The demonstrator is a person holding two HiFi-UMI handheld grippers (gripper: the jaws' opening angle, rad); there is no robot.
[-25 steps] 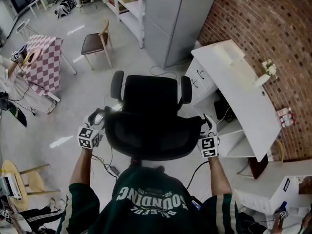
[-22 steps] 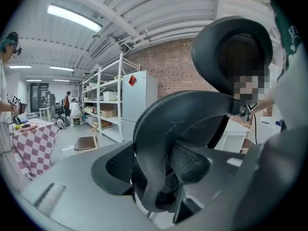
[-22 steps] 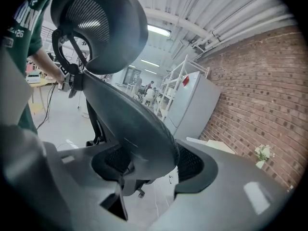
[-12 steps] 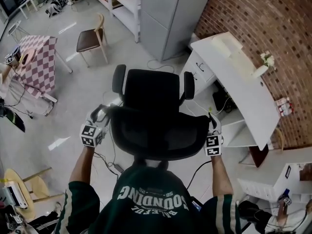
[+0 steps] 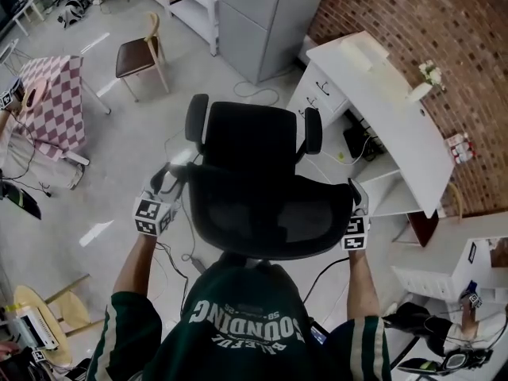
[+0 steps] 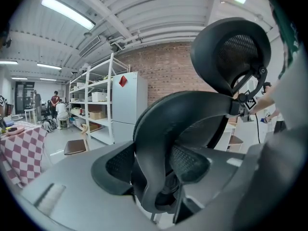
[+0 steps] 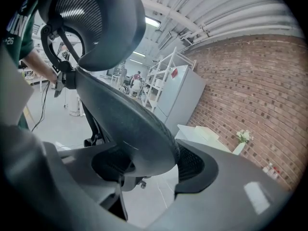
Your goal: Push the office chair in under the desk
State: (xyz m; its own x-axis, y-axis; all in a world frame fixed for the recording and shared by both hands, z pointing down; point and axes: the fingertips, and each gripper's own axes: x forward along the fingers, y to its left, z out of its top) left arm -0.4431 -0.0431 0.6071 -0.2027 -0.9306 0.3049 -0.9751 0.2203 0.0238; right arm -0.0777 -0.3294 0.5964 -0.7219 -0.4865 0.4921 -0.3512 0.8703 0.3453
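A black mesh office chair [image 5: 250, 137] stands on the floor, its seat facing away from me, just left of the white desk [image 5: 389, 117] by the brick wall. My left gripper [image 5: 169, 179] is shut on the left rim of the chair's backrest [image 5: 270, 217]. My right gripper [image 5: 356, 198] is shut on the right rim. In the left gripper view the curved backrest rim [image 6: 159, 129] runs between the two pads [image 6: 115, 165]. In the right gripper view the backrest [image 7: 130, 124] fills the gap between the jaws, and the desk [image 7: 202, 134] shows beyond it.
A white drawer unit [image 5: 321, 101] stands under the desk's near end. A grey cabinet [image 5: 266, 14] is behind the chair. A wooden chair [image 5: 139, 54] and a checkered table [image 5: 51, 101] are at the left. Cables [image 5: 178, 252] lie on the floor by my left arm. Another white table [image 5: 468, 260] is at lower right.
The chair and both grippers have shifted right, toward the desk, the right gripper further than the left. Both grips on the backrest are unchanged.
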